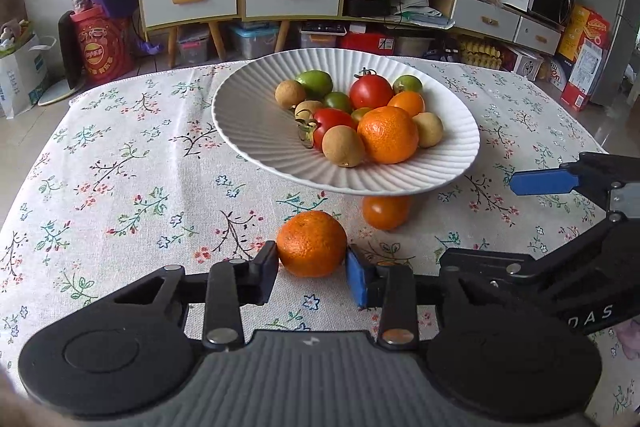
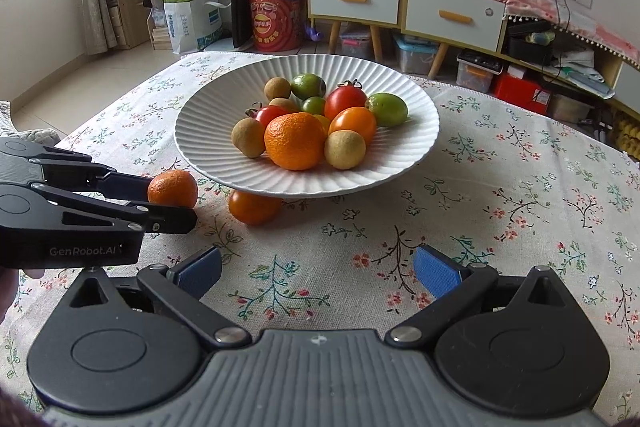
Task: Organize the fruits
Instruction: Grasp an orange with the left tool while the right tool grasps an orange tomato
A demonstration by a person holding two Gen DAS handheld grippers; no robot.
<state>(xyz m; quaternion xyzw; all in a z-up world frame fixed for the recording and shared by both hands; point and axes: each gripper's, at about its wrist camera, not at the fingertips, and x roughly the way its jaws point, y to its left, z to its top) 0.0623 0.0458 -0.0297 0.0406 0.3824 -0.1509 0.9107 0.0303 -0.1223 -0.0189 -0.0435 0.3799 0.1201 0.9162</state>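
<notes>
- Left gripper (image 1: 311, 261) pinching a mandarin (image 1: 311, 243) on the flowered tablecloth (image 1: 120, 167), both pads against its sides
- Right gripper (image 2: 318, 273) spread wide over bare cloth, holding nothing
- White ribbed plate (image 1: 256, 131) just beyond, heaped with tomatoes, green fruits, longans and oranges
- Second orange fruit (image 1: 386, 213) on the cloth, partly tucked under the plate's near rim

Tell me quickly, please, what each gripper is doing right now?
Left gripper: closed on the tangerine resting on the tablecloth.
Right gripper: open, holding nothing.
</notes>
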